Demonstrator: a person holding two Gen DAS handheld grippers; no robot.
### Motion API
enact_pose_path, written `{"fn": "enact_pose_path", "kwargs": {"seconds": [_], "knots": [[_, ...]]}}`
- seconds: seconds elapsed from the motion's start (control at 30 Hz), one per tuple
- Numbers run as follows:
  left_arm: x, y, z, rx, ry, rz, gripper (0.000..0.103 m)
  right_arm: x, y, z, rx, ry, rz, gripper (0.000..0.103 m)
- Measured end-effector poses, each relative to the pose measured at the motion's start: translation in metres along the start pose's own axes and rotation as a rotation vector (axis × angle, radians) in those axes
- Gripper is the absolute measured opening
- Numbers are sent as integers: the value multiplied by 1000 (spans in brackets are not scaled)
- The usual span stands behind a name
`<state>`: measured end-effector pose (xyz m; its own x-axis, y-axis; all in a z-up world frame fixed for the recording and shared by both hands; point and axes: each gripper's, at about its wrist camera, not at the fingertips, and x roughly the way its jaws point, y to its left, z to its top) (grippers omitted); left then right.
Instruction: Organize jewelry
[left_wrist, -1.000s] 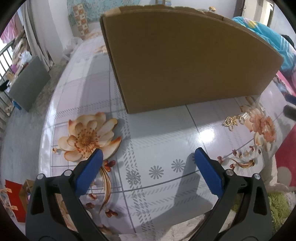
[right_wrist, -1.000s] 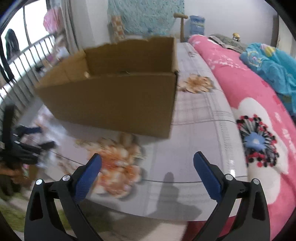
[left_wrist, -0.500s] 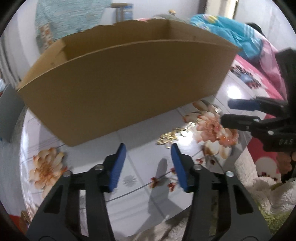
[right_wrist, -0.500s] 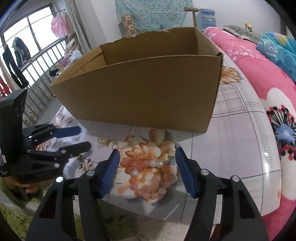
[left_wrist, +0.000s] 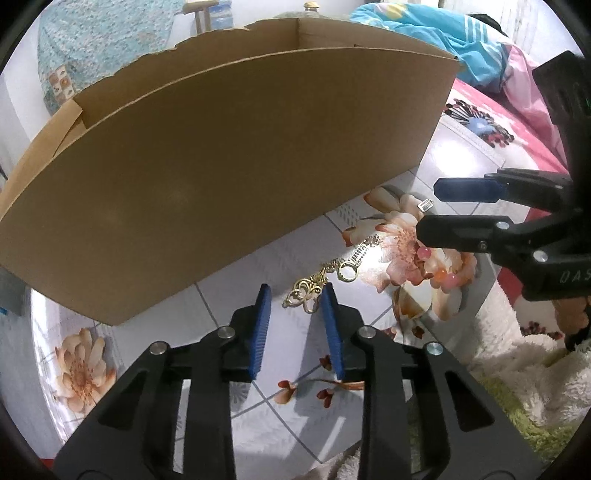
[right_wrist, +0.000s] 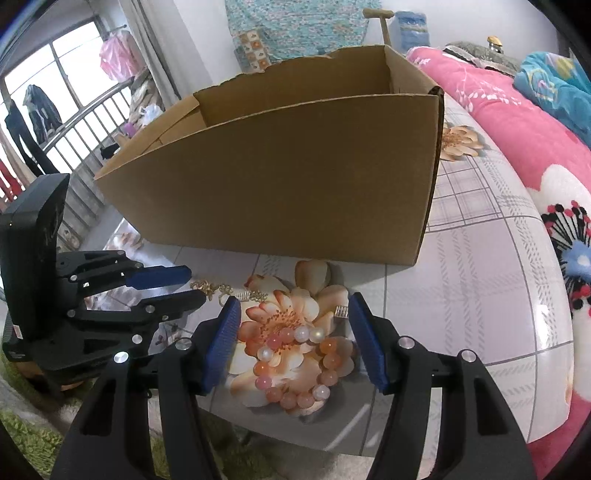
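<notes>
Down in the left wrist view, the left hand-held gripper (left_wrist: 295, 295), jaws narrowing, frames the gold chain necklace (left_wrist: 325, 277) on the floral glossy desk (left_wrist: 221, 310), pads not yet touching it.

Right wrist view: the right hand-held gripper (right_wrist: 293, 317), half open, straddles the pink bead bracelet (right_wrist: 299, 365) before the brown cardboard box (right_wrist: 295, 177), unheld.

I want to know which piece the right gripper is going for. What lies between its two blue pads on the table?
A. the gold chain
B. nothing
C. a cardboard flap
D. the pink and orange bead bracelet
D: in the right wrist view the bead bracelet lies on the table between the blue pads of the right gripper, not yet pinched.
</notes>
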<state>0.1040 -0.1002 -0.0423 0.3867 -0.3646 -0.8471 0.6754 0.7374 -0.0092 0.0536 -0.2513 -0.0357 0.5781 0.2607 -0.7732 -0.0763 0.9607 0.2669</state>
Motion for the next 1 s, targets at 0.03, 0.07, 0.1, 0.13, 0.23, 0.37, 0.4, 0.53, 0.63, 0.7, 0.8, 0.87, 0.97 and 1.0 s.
{"fn": "enact_pose_path", "kwargs": {"seconds": [0.03,0.07,0.1,0.13,0.23,0.37,0.4,0.53,0.63,0.7,0.8,0.87,0.97,1.0], "knots": [[0,-1,1,7,2,-1,22,0,0,0,2,0,1,59],[2,-2,3,17,8,-4,17,0,-1,0,4,-1,3,59],[2,-4,5,27,16,-4,17,0,-1,0,6,-2,4,59],[2,-4,5,30,19,-4,17,1,-1,0,7,-2,4,59],[3,-8,5,39,21,-3,17,1,-2,-1,12,-5,4,59],[-1,-10,4,42,11,0,17,-1,-3,-1,17,-8,4,59],[-2,-11,4,42,7,4,17,-1,-3,-1,17,-8,4,59],[-10,-9,3,33,-7,10,17,-4,-3,-1,15,-12,4,59],[-17,-3,0,14,-18,21,17,-9,1,0,0,-30,21,59],[-21,1,-2,-1,-29,29,17,-13,6,0,-24,-47,33,59],[-25,8,-4,-28,-39,38,17,-13,10,0,-46,-45,21,58],[-26,11,-6,-36,-40,47,17,-12,8,0,-43,-37,-2,53],[-26,16,-9,-53,-39,42,17,-10,-1,-1,-15,-18,-67,45],[-26,17,-10,-56,-38,41,17,-9,-5,-1,-2,-11,-82,42]]}}
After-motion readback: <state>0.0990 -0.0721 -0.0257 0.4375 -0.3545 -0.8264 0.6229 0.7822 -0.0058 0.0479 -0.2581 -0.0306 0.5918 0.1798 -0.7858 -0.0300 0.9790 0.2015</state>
